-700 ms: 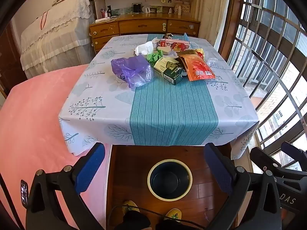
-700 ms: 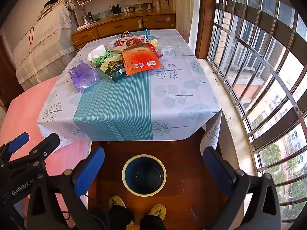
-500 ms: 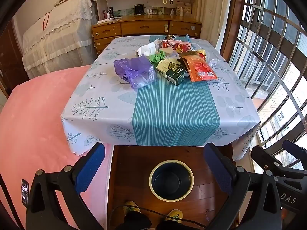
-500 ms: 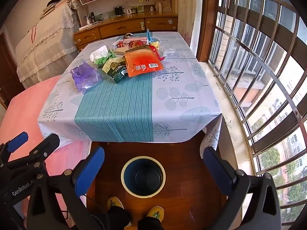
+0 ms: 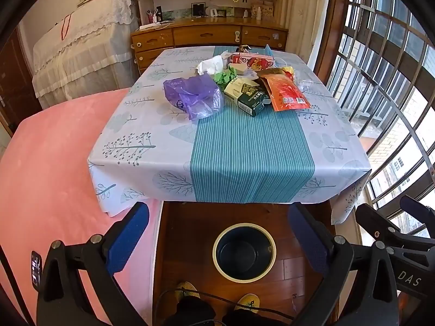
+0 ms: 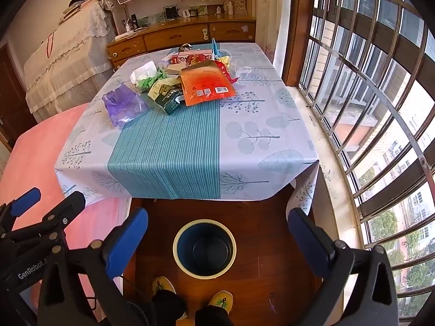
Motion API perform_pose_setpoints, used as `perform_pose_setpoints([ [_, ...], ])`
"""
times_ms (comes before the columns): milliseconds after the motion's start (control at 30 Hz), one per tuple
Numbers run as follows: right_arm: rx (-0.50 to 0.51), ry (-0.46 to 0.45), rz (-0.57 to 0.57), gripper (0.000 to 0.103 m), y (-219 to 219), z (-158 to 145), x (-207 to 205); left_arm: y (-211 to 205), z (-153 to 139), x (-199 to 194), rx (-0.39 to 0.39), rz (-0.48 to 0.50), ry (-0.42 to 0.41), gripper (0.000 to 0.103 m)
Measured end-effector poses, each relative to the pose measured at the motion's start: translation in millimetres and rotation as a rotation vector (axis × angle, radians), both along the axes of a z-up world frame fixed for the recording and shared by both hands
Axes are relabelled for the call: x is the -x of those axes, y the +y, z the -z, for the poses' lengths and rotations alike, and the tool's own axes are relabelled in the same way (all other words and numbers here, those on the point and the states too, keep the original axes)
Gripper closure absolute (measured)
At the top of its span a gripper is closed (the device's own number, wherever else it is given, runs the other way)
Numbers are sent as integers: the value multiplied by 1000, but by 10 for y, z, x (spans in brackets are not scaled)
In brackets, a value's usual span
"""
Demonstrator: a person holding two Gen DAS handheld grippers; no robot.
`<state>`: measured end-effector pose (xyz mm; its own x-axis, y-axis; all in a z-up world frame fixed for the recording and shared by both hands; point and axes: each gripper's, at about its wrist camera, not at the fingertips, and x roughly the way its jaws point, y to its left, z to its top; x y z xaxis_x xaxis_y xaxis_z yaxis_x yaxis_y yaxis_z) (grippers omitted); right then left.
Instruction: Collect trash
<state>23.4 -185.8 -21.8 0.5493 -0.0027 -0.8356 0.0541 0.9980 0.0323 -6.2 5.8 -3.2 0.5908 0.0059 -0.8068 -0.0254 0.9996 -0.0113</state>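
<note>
Trash lies heaped at the far end of the table [image 5: 239, 146] [image 6: 244, 163]: a purple plastic bag [image 5: 191, 96] [image 6: 122, 104], an orange pouch [image 5: 285, 93] [image 6: 206, 85], a green and cream carton [image 5: 246, 96] [image 6: 165, 95], green crumpled paper [image 5: 224, 77], a white tissue [image 5: 210, 63] [image 6: 142, 73] and a red box [image 5: 254, 61] [image 6: 190, 57]. A round dark bin [image 5: 244, 251] [image 6: 204, 247] stands empty on the floor below the near table edge. My left gripper [image 5: 217, 233] and right gripper [image 6: 217, 233] hang open above the bin, nothing between their blue pads.
A pink bed [image 5: 49, 163] lies to the left. Barred windows [image 6: 367, 95] run along the right. A wooden dresser [image 5: 209, 36] stands behind the table. The person's yellow shoes [image 6: 190, 293] are on the wood floor near the bin.
Both views have tilted slightly upward, so the table and bin sit lower in frame. The jaws stay wide and nothing has been picked up.
</note>
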Motion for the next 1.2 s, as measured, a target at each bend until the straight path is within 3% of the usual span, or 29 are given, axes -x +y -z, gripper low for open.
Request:
perform_pose_setpoints([
  [1200,0,7,-1,0,23,-3,-39,17,-67,-52,-12,-4,1,4],
])
